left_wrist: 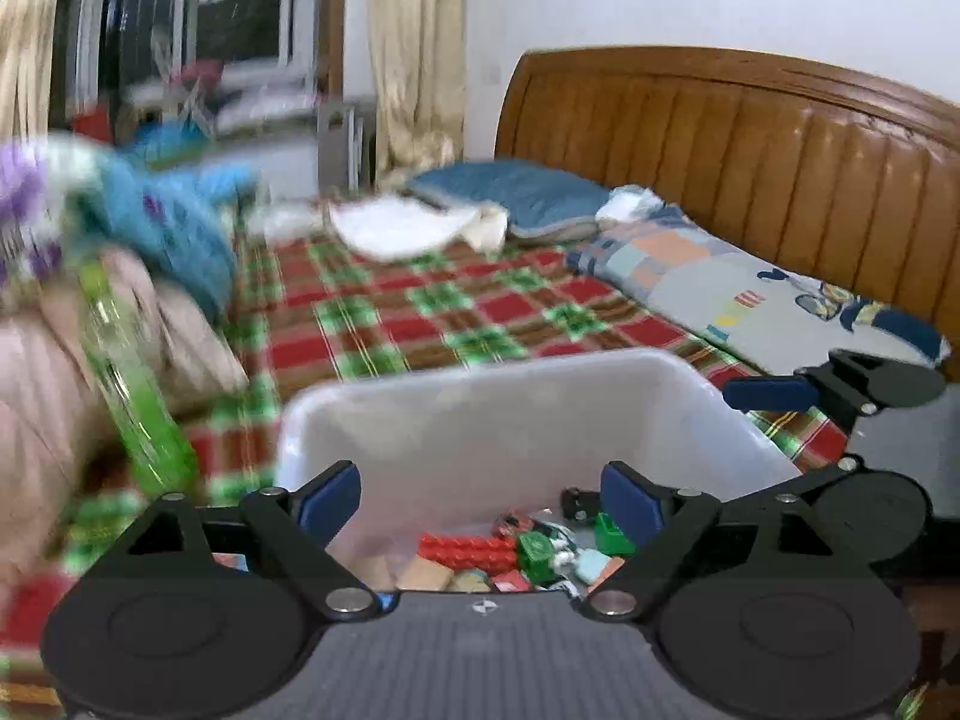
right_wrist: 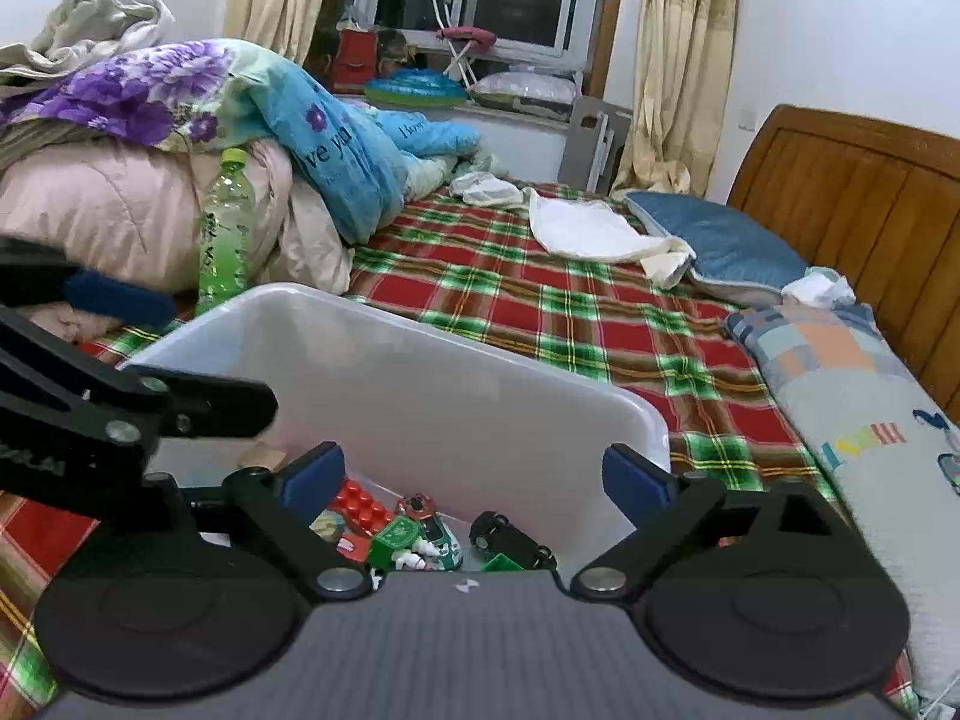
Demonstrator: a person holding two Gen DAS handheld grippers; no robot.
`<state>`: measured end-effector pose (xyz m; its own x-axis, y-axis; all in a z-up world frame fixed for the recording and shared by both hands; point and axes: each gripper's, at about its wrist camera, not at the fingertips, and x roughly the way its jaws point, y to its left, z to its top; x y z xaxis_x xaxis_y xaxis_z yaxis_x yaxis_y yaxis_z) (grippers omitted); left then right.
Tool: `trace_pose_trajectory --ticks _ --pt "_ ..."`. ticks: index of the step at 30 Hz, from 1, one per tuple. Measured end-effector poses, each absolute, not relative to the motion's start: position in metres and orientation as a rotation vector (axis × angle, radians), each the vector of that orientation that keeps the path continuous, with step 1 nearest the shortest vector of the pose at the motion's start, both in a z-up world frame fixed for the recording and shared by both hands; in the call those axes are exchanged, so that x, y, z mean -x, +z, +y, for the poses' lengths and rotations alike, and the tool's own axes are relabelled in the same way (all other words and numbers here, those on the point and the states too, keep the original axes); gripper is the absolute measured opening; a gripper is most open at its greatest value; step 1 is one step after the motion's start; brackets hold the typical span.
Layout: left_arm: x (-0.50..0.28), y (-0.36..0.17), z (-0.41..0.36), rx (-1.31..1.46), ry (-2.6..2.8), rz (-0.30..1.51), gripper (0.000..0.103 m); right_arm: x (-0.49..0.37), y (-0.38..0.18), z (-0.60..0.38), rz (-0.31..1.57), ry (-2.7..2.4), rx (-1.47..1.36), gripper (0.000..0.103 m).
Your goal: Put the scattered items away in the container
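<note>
A white plastic container (left_wrist: 510,414) (right_wrist: 420,378) stands on the plaid bed. Inside lie several toys: a red brick (left_wrist: 465,549) (right_wrist: 360,504), a green block (left_wrist: 537,552) (right_wrist: 393,537), a black toy car (right_wrist: 510,540), a red-green toy car (right_wrist: 435,525) and wooden blocks (left_wrist: 423,573). My left gripper (left_wrist: 480,498) is open and empty above the container's near side; it also shows at the left of the right wrist view (right_wrist: 150,354). My right gripper (right_wrist: 474,480) is open and empty over the container; its fingers show at the right of the left wrist view (left_wrist: 774,393).
A green bottle (right_wrist: 223,234) (left_wrist: 129,384) stands behind the container against piled quilts (right_wrist: 138,138). Pillows (right_wrist: 720,246) and a patterned pillow (right_wrist: 858,396) lie along the wooden headboard (left_wrist: 750,150). A white cloth (right_wrist: 588,228) lies on the plaid sheet (right_wrist: 540,306).
</note>
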<state>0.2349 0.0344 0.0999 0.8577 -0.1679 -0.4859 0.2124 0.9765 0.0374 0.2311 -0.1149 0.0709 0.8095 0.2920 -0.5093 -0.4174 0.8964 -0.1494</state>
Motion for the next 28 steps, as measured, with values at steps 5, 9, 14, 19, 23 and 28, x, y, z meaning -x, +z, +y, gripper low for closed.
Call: trace_pose_trajectory --ticks 5,9,14,19,23,28 --pt "-0.19 0.121 0.025 -0.129 -0.211 0.366 0.09 -0.208 0.084 -0.12 0.465 0.376 0.252 0.1" --pt "-0.189 0.127 0.021 -0.098 -0.201 0.405 0.09 -0.195 0.09 -0.123 0.458 0.375 0.246 0.1" --pt "-0.204 0.12 0.022 -0.051 -0.195 0.546 0.09 -0.187 0.091 -0.125 0.467 0.376 0.239 0.1" --pt "-0.204 0.113 0.022 -0.056 -0.175 0.61 0.09 -0.18 0.084 -0.127 0.516 0.372 0.254 0.102" --pt "-0.201 0.109 0.019 -0.062 -0.177 0.621 0.09 -0.178 0.075 -0.129 0.548 0.366 0.262 0.102" --pt "-0.193 0.111 0.016 -0.063 -0.162 0.564 0.091 -0.177 0.071 -0.133 0.561 0.364 0.242 0.102"
